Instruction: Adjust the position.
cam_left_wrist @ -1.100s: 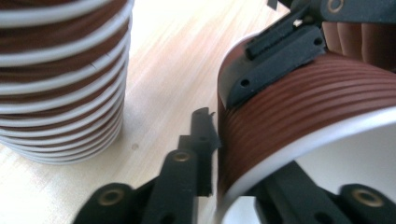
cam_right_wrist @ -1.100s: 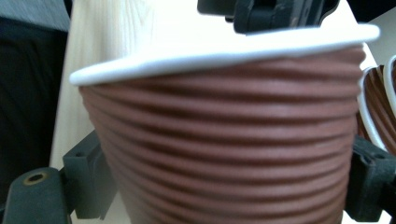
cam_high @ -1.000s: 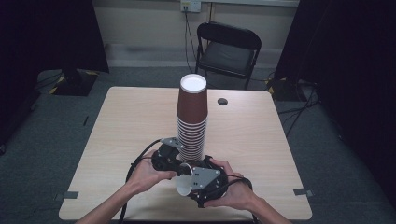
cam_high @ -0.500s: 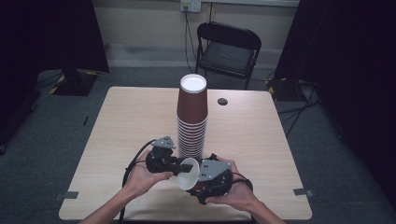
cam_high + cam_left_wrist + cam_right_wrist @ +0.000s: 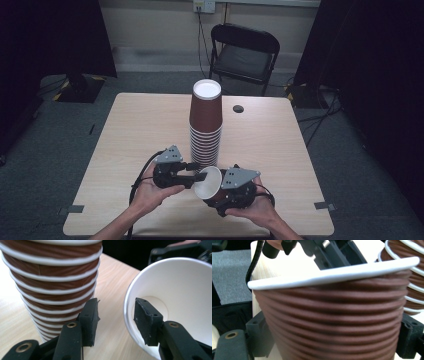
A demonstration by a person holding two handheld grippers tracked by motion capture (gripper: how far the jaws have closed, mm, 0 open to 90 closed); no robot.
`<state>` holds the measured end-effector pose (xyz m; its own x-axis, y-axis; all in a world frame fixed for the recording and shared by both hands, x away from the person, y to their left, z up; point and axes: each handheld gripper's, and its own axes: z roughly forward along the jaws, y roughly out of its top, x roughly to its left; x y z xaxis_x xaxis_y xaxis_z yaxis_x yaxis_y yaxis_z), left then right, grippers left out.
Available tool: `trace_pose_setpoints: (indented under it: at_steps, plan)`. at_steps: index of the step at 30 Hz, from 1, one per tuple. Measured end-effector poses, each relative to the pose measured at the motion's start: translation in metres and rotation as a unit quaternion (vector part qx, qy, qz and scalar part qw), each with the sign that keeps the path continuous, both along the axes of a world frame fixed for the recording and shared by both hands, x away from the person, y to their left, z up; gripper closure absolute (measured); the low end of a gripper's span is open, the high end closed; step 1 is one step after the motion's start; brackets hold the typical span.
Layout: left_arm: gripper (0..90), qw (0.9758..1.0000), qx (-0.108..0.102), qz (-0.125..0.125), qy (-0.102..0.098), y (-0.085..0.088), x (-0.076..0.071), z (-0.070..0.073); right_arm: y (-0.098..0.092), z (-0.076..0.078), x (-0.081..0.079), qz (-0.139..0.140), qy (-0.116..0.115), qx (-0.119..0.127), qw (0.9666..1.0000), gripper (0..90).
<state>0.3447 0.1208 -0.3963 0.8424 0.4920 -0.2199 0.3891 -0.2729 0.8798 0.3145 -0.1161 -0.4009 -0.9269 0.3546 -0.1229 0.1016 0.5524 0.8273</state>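
Note:
A tall stack of brown ribbed paper cups point(image 5: 206, 125) stands mid-table, close on the left in the left gripper view point(image 5: 50, 277). In front of it my right gripper point(image 5: 235, 186) is shut on a single brown cup point(image 5: 210, 184) that lies tilted, its white mouth facing left. Its ribbed wall point(image 5: 332, 322) sits between that gripper's point(image 5: 334, 336) jaws. My left gripper point(image 5: 196, 176) points right at the cup's rim point(image 5: 127, 302). Its jaws have just been opening and straddle the rim loosely, one pad point(image 5: 146, 317) inside the cup, the other point(image 5: 90, 320) outside. The left gripper point(image 5: 116, 308) is open.
A light wooden table point(image 5: 125, 130) carries everything. A small dark round hole point(image 5: 238, 108) sits behind the stack to its right. A black folding chair point(image 5: 243, 50) stands beyond the far edge. Cables trail from both grippers near the front edge.
The left jaws, pinched on the cup's rim before, have spread apart. The right gripper has carried the cup slightly to the right. The stack has not moved.

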Motion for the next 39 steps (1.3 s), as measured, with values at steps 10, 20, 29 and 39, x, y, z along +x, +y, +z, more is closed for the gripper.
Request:
trace_pose_setpoints:
  at_steps: [10,20,29,39]
  plan:
    - [55.0,0.9982,-0.033,0.028,-0.042,0.014,-0.009,0.002,-0.012,-0.010,0.001,-0.026,0.018,0.022,0.9993,11.4]
    - [40.2,0.9966,0.022,0.062,-0.050,0.030,-0.018,0.002,-0.035,-0.010,0.008,-0.064,0.043,0.062,0.9951,11.5]
    - [27.2,0.9944,0.039,0.088,-0.044,0.041,-0.020,-0.012,-0.052,-0.012,0.018,-0.104,0.055,0.087,0.9892,11.5]
    - [17.7,0.9909,0.039,0.120,-0.048,0.066,-0.024,-0.028,-0.067,-0.012,0.031,-0.146,0.055,0.101,0.9825,11.6]
